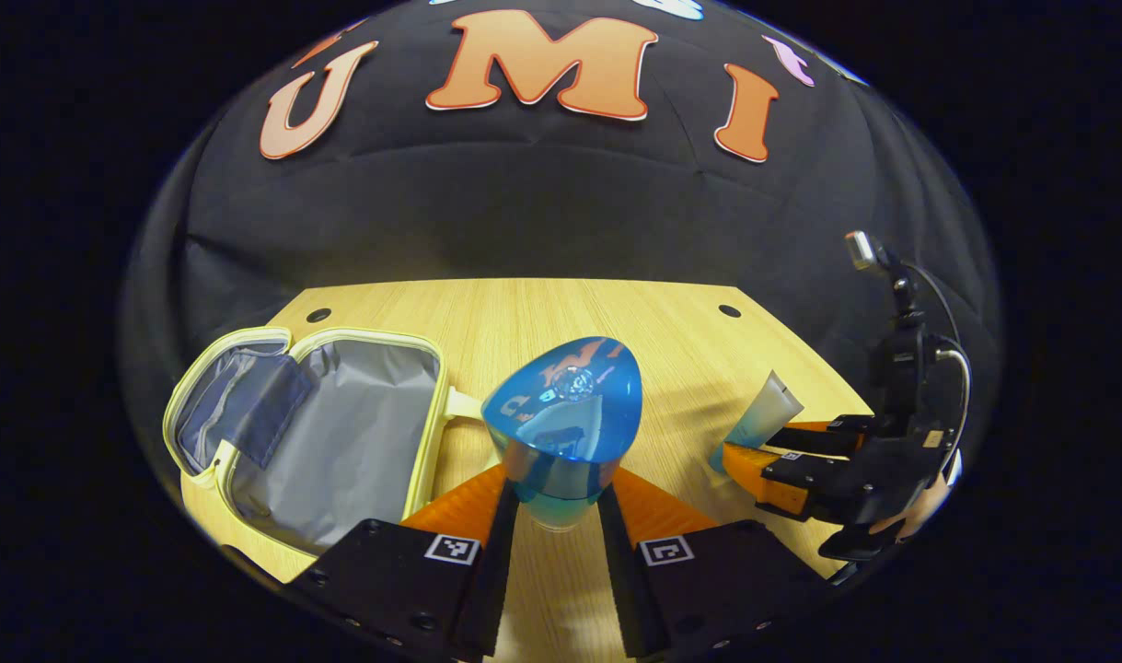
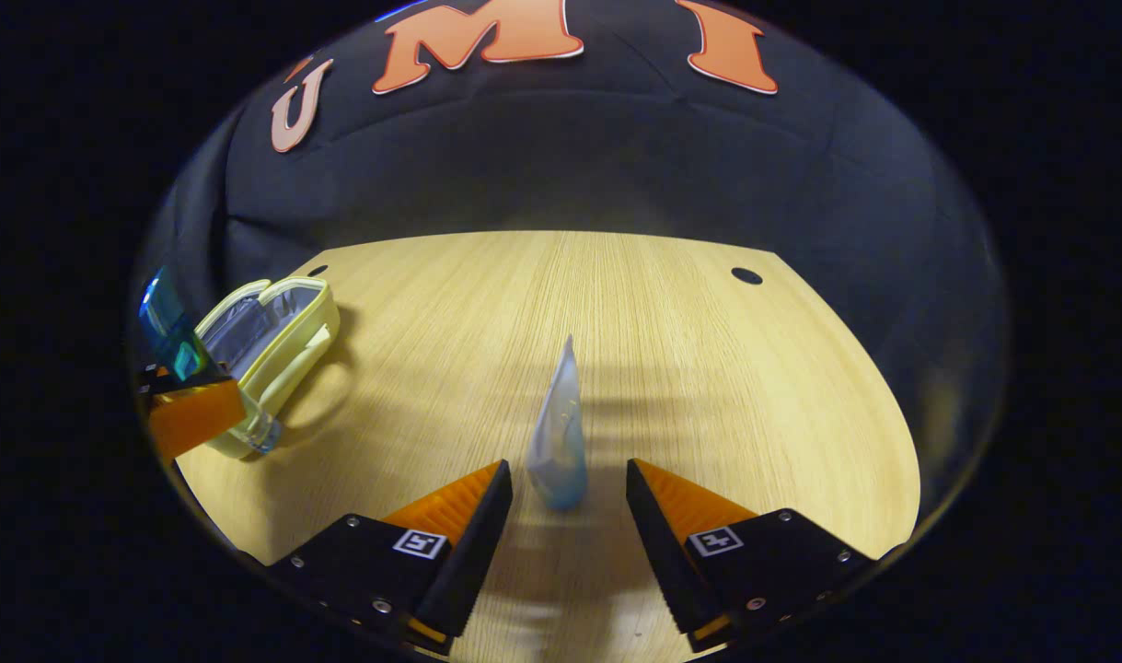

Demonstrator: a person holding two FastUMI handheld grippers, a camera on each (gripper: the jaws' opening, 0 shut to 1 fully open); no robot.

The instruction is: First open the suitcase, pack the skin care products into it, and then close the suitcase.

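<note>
Fingers pinch a translucent blue bottle — base hidden; right gripper spread around a pale tube mid-surface.

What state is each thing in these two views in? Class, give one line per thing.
Suitcase: open, lid laid back, lined inside bare.
Blue bottle: held off the table.
Left tool: shut on the blue bottle.
Tube: standing upright on the table, not gripped.
Right tool: open, fingers either side of the tube.
</note>
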